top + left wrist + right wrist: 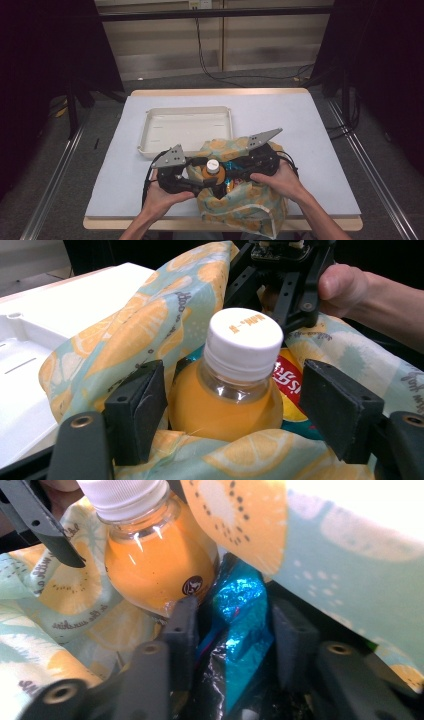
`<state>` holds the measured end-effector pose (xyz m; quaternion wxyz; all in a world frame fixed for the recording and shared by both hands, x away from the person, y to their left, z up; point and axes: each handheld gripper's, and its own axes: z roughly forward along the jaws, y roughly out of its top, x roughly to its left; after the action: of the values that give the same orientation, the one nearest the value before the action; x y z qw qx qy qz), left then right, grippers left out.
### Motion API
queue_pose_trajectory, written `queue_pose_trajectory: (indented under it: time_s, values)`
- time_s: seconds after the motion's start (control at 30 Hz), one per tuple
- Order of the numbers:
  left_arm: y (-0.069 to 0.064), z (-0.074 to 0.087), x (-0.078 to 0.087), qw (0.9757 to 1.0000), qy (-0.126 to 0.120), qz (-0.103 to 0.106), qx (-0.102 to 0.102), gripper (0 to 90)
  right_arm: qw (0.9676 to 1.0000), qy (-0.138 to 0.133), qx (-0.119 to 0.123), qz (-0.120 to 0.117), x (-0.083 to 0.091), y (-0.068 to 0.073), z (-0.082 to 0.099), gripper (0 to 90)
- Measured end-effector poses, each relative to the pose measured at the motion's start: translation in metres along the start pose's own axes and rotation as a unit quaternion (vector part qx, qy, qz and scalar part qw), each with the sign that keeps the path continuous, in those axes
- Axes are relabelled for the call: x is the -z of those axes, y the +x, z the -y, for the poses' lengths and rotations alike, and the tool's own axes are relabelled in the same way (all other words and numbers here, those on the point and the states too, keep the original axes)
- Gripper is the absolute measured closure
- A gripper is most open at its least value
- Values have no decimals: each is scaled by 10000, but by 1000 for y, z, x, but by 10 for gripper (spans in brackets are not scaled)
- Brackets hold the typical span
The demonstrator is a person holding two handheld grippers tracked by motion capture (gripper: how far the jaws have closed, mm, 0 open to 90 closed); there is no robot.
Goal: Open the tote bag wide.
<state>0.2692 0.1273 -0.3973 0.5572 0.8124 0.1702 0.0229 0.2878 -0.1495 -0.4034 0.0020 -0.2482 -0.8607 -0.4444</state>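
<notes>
the right hand-held gripper [232, 630] half-closed around a shiny blue foil packet [242, 615]; pinch firmly, lift clear of the orange juice bottle [150, 565]; left hand-held gripper [235, 410] spread.

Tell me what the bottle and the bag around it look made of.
Bottle: clear glossy plastic by its highlights, orange drink inside, ribbed matte white cap, likely plastic. Bag: soft matte cloth with a lemon print, folding and creasing like woven fabric.

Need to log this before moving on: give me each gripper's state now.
Left gripper: open, jaws either side of the orange juice bottle, pads not touching it.
Right gripper: jaws around the blue foil packet in the bag; grip cannot be told.
</notes>
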Motion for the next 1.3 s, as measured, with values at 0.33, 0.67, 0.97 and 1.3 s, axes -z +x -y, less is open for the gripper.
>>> queue_pose_trajectory:
  time_s: [0.33, 0.67, 0.97, 1.3]
  values:
    - [-1, -1, 4, 10000, -45, -31, 25, 250, 9999, -94, 108, 65, 7, 5, 1, 887]
    - [-3, -4, 6, 9999, -168, -31, -12, 215, 9979, -623, 99, 154, 36, 12, -6, 900]
    - [-7, -8, 7, 9998, -185, -14, -82, 212, 9939, -1086, 96, 167, 61, 17, -11, 900]
    - [-15, -14, 10, 9994, -310, -38, -167, 212, 9864, -1621, 80, 253, 83, 23, -20, 900]
